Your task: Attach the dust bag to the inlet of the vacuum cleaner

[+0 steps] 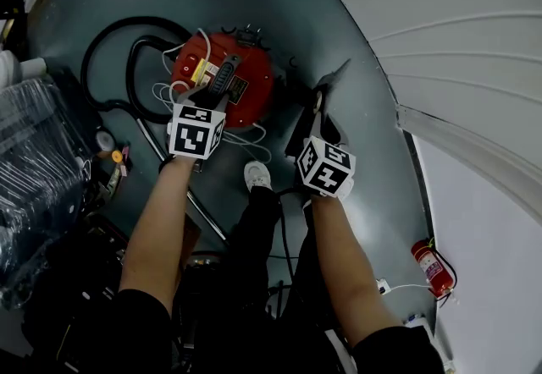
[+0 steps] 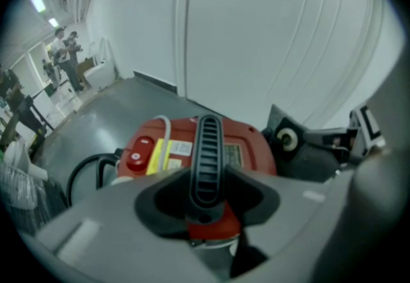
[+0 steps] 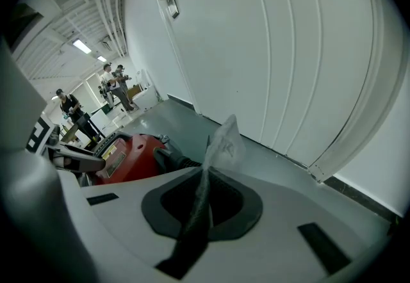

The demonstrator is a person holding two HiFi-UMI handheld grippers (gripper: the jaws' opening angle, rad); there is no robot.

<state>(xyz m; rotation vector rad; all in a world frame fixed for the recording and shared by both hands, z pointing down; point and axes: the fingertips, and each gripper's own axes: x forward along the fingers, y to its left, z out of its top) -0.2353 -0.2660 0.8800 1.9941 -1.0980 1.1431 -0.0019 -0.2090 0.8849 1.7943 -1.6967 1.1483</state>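
Note:
The red vacuum cleaner [image 1: 251, 83] stands on the grey floor below me, its black carrying handle [image 1: 223, 76] running across the top. My left gripper [image 1: 218, 90] is shut on that handle [image 2: 208, 153], whose ribbed bar sits between the jaws in the left gripper view. To the right, my right gripper [image 1: 317, 110] is shut on the dark grey dust bag [image 1: 332, 80]. The bag's thin sheet [image 3: 221, 144] stands up between the jaws, beside the vacuum [image 3: 128, 157]. The bag's round white collar [image 2: 288, 139] shows right of the red body [image 2: 246, 147].
A black hose [image 1: 110, 34] loops on the floor left of the vacuum, and a metal tube [image 1: 199, 203] lies near my shoe [image 1: 257, 173]. Plastic-wrapped goods [image 1: 34, 169] are at the left. A white panelled wall [image 1: 457, 25] curves behind; a fire extinguisher [image 1: 432, 266] stands by it.

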